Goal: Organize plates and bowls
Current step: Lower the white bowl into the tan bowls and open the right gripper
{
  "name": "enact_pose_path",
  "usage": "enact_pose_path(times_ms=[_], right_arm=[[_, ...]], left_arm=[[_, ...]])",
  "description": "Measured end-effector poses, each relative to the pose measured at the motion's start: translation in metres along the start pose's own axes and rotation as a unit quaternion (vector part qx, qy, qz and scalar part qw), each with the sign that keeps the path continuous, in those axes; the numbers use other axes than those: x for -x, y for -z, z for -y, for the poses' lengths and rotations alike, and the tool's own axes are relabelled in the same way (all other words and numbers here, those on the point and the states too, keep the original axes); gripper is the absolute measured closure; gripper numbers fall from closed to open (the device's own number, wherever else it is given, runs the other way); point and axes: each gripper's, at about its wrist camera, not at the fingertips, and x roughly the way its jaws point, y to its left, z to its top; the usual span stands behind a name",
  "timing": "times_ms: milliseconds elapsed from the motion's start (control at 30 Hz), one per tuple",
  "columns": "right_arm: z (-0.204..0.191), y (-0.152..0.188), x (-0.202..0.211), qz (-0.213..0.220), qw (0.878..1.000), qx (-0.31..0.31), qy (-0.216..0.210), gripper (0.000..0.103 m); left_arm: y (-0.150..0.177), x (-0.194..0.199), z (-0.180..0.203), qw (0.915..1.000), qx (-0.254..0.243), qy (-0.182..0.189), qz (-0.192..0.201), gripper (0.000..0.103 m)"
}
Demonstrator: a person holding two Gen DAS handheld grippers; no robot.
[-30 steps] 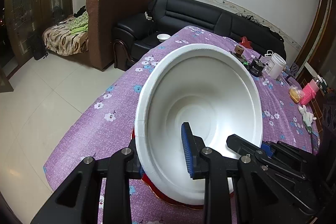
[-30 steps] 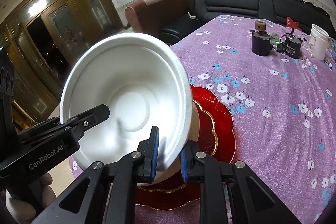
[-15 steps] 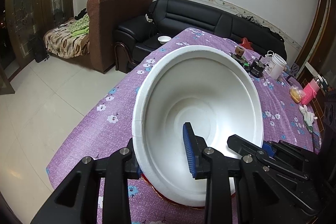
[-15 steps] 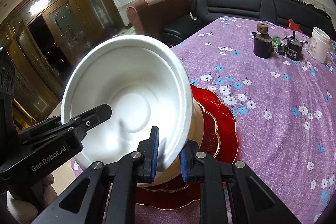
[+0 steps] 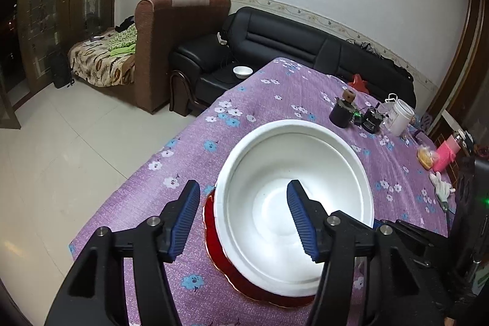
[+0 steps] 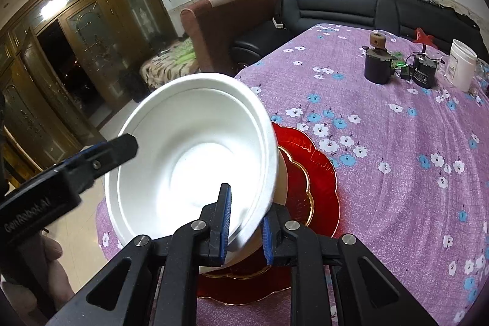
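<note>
Left wrist view: the left claw (image 5: 243,214) is opening, its blue pads (image 5: 186,219) well apart and off the white foam bowl (image 5: 293,203); the near rim sits between them, untouched. The right claw (image 6: 244,222) is nearly closed, pinching the bowl's rim and holding it tilted over the red plate (image 6: 308,182) on the table (image 6: 397,148). The plate lies close to the table's near-left edge, with floor beyond. To the right the purple cloth is open; a dark jar (image 6: 377,66) and a white tub (image 6: 461,64) stand well apart at the far side.
</note>
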Motion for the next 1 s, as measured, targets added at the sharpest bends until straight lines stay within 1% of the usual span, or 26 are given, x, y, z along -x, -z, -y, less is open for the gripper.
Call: enact_pose_path(times_ms=[167, 333, 400, 500, 567, 600, 633, 767, 867, 1000], right_arm=[[-0.003, 0.001, -0.001, 0.001, 1.0, 0.004, 0.002, 0.083], [-0.002, 0.0, -0.001, -0.004, 1.0, 0.0, 0.0, 0.083], [-0.001, -0.001, -0.001, -0.011, 1.0, -0.008, -0.002, 0.08], [0.001, -0.003, -0.001, -0.01, 1.0, -0.013, -0.004, 0.065], [0.0, -0.003, 0.0, -0.005, 1.0, -0.009, -0.001, 0.049], [-0.002, -0.003, 0.001, 0.0, 1.0, -0.004, 0.005, 0.045], [-0.004, -0.003, 0.003, 0.005, 1.0, -0.001, 0.01, 0.039], [-0.009, -0.002, 0.007, 0.016, 1.0, 0.013, 0.02, 0.034], [-0.011, -0.001, 0.013, 0.028, 0.999, 0.016, 0.024, 0.034], [-0.006, 0.003, 0.027, 0.053, 0.998, 0.0, 0.026, 0.032]], left_arm=[[0.001, -0.002, -0.007, 0.9999, 0.011, -0.001, -0.002, 0.044], [-0.001, 0.0, -0.02, 0.9993, 0.037, 0.003, 0.005, 0.037], [-0.001, 0.001, -0.025, 0.999, 0.044, 0.004, 0.009, 0.036], [0.0, 0.001, -0.031, 0.9985, 0.053, 0.006, 0.01, 0.034], [0.0, 0.0, -0.034, 0.9982, 0.058, 0.007, 0.009, 0.033], [0.001, 0.0, -0.035, 0.9981, 0.06, 0.007, 0.008, 0.033], [0.002, -0.001, -0.037, 0.9979, 0.063, 0.007, 0.007, 0.033], [0.004, -0.005, -0.042, 0.9973, 0.073, 0.008, 0.001, 0.032], [0.006, -0.006, -0.045, 0.9972, 0.074, 0.009, -0.002, 0.032], [0.009, -0.007, -0.047, 0.9973, 0.073, 0.009, -0.004, 0.031]])
